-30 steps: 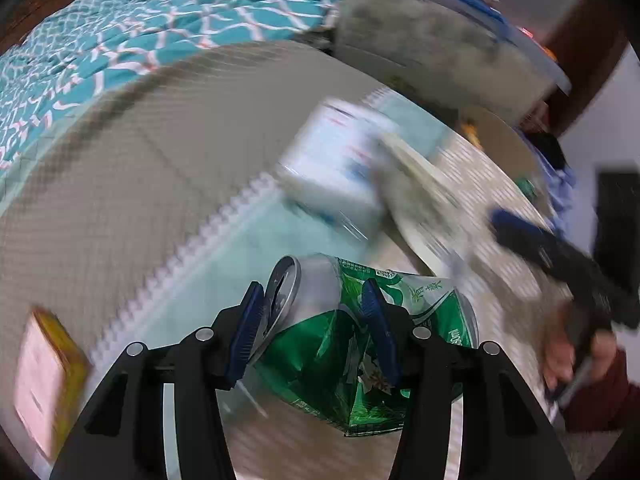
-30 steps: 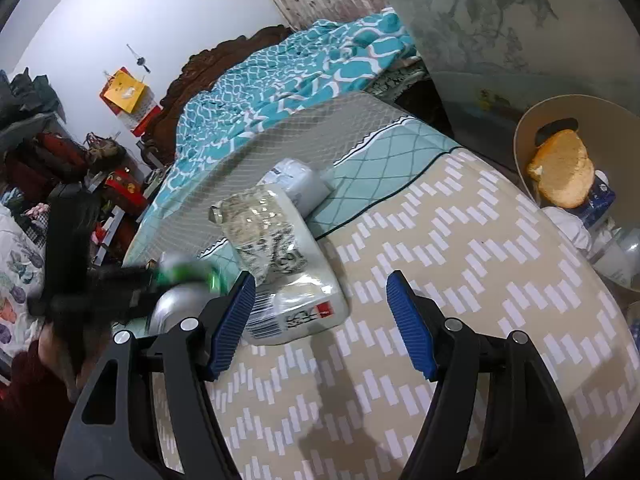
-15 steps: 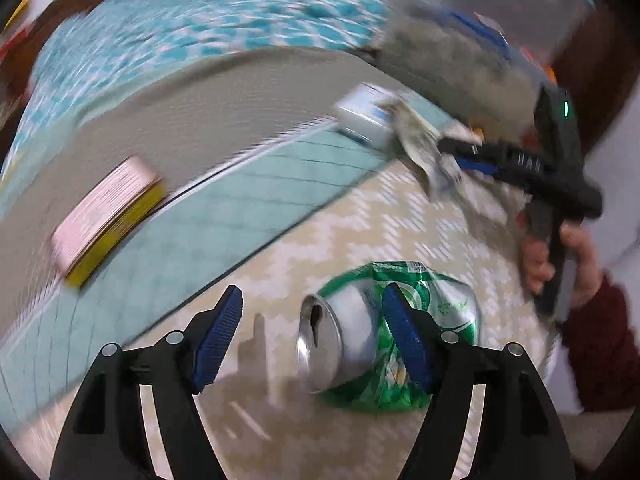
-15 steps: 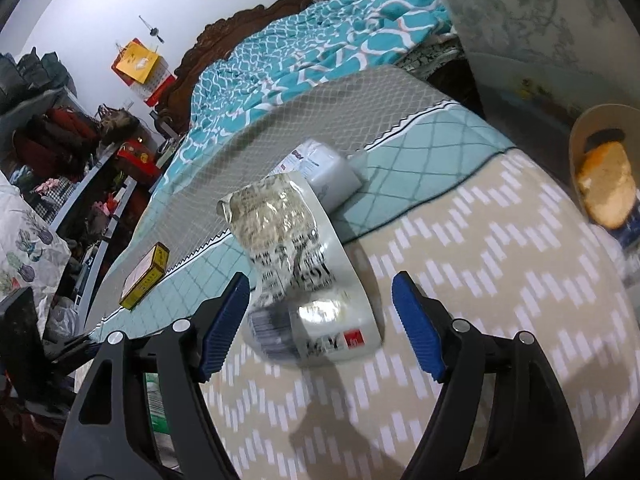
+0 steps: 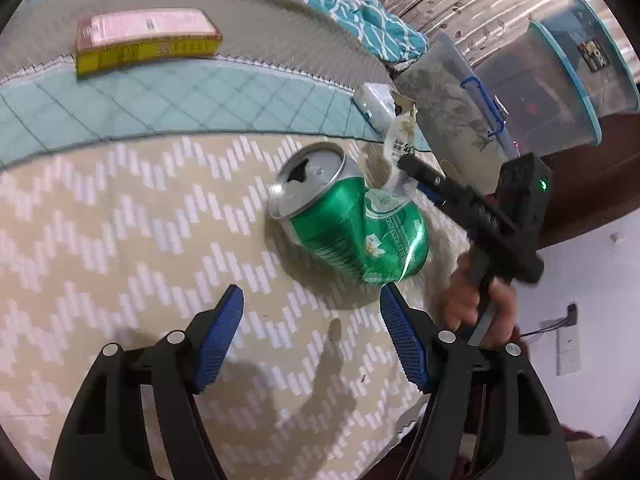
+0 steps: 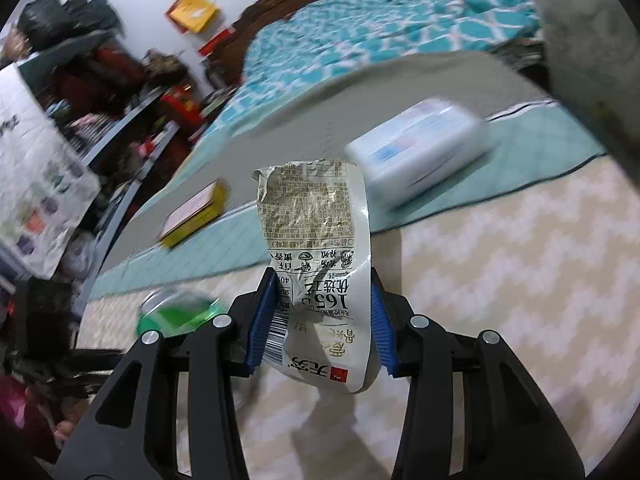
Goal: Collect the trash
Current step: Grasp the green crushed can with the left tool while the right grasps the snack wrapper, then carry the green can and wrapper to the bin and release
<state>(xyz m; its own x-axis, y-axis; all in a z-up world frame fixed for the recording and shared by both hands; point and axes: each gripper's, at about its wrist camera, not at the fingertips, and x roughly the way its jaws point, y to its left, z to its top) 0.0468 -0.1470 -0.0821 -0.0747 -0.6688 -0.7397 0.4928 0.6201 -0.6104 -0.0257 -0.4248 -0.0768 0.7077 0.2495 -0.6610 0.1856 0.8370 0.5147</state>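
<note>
Clearly wide apart, jaws of the left gripper (image 5: 310,334), hovering just short of a dented green aluminium drink can (image 5: 352,224). Lying on its side on the beige zigzag-patterned mat (image 5: 120,240), opened silver top tilted up and away, nothing gripping it. Seen again in the right wrist view as a blurred green shape (image 6: 176,312) low at the left.

Clamped on a crumpled silver-white printed snack wrapper (image 6: 320,280), jaws of the right gripper (image 6: 322,320); blue pads pressed against both sides of its lower half, torn upper end standing free above them. From the left wrist view, right gripper (image 5: 404,168) just beyond the can, wrapper (image 5: 402,138) hanging at its tip, a hand (image 5: 476,300) wrapped round the black handle.

Further back on the bed: teal quilted strip (image 5: 180,100) bordering the mat, a flat yellow box with a pink top (image 5: 144,40) at the far edge of that strip, a white soft pack of tissues (image 6: 420,156) blurred, resting on the teal strip beyond the wrapper. Past the bed's end, clear plastic storage tubs with blue rims (image 5: 560,80).
</note>
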